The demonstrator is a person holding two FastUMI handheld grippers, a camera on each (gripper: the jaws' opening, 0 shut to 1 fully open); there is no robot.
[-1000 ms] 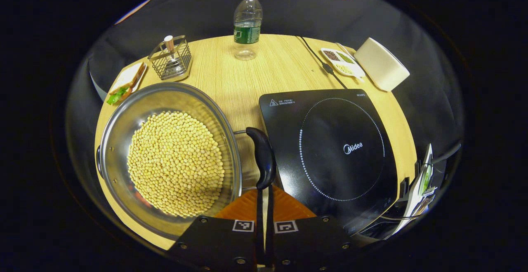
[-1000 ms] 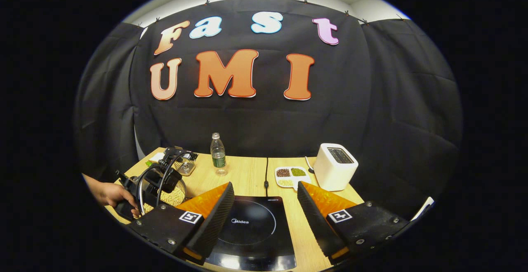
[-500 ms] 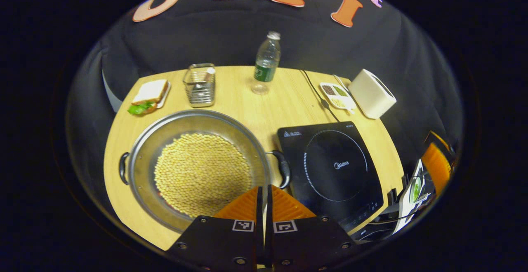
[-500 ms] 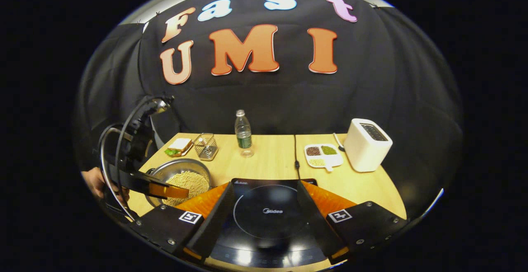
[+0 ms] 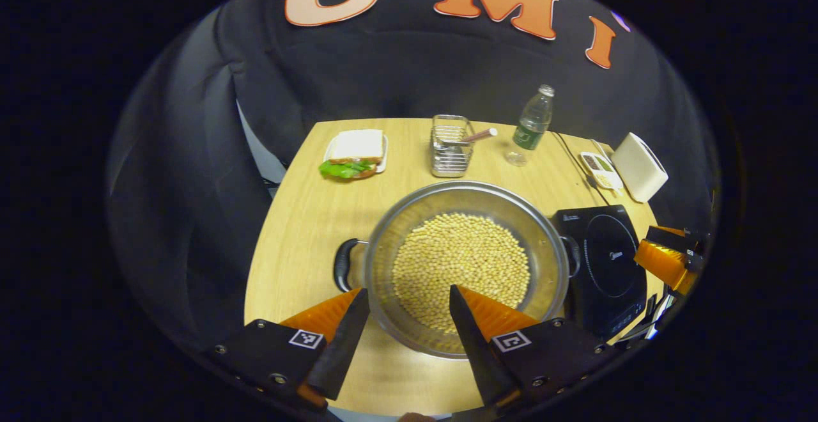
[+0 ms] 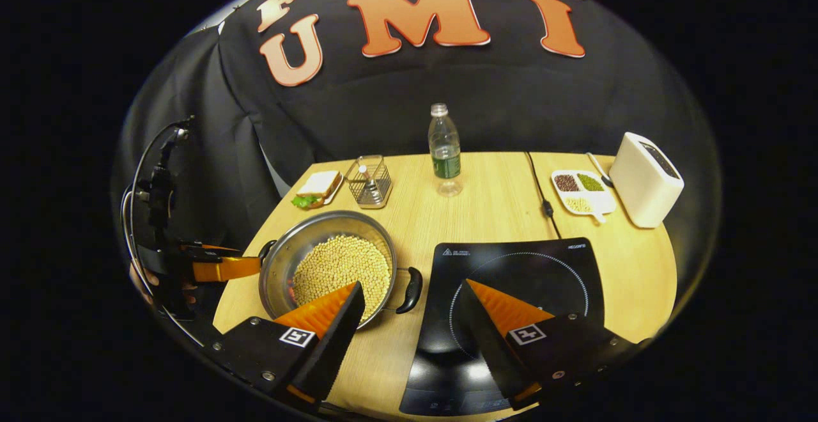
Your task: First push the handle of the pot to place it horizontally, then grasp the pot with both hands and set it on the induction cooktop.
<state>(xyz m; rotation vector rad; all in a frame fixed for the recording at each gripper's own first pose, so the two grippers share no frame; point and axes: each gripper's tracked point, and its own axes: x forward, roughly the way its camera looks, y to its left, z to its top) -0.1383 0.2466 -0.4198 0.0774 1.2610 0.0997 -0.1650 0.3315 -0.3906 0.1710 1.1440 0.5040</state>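
Broadly, the worktop (image 6: pixel 486 217) carried a steel pot (image 6: pixel 281 262) of beans, sitting just left of the black induction cooktop (image 6: pixel 549 262), both side handles level. Left tool (image 5: pixel 402 339) hovered over the pot's near rim, fingers spread apart, gripping nothing. Right tool (image 6: pixel 412 336) hung above the gap between pot handle (image 6: pixel 409 289) and cooktop, fingers likewise wide apart. Bottle (image 6: pixel 444 150) and toaster (image 6: pixel 645 179) stood at the back.

Left gripper (image 5: pixel 404 320) pulled up and back off the pot handle (image 6: pixel 409 289), jaws gone from closed to spread wide. Handle swung flat beside the pot (image 5: pixel 470 262). Right gripper (image 6: pixel 409 316) tipped down toward the cooktop (image 6: pixel 517 294).
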